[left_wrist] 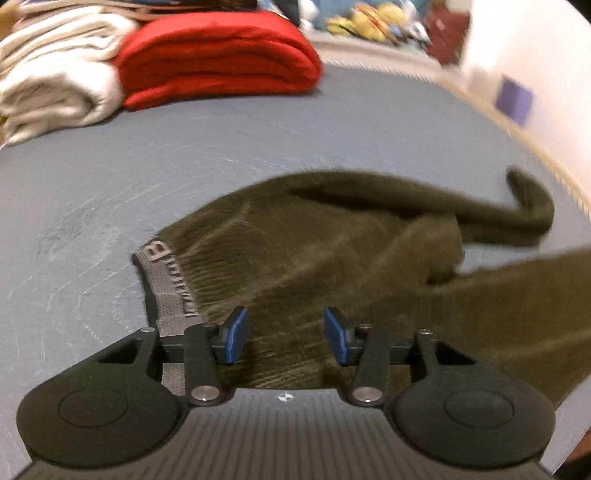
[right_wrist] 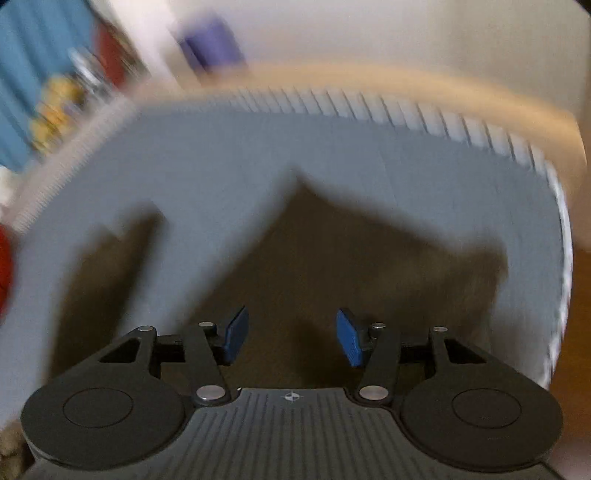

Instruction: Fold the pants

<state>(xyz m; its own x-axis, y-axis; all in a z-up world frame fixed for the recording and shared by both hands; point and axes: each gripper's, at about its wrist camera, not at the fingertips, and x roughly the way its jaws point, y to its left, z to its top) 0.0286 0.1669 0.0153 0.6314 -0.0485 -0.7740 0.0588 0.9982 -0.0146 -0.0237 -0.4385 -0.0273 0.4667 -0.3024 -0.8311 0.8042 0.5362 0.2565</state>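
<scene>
Olive-green pants [left_wrist: 314, 251] lie crumpled on the grey table mat [left_wrist: 110, 177], with a grey lettered waistband [left_wrist: 166, 284] at their left edge and a leg running off to the right. My left gripper [left_wrist: 286, 338] is open and empty, just above the pants near the waistband. In the blurred right wrist view the pants [right_wrist: 332, 266] spread under my right gripper [right_wrist: 291, 338], which is open and empty over the cloth.
A folded red garment [left_wrist: 221, 59] and a folded cream garment [left_wrist: 55, 77] sit at the mat's far left. The table's far edge [left_wrist: 517, 129] curves along the right. Toys and clutter [left_wrist: 369, 22] lie beyond it.
</scene>
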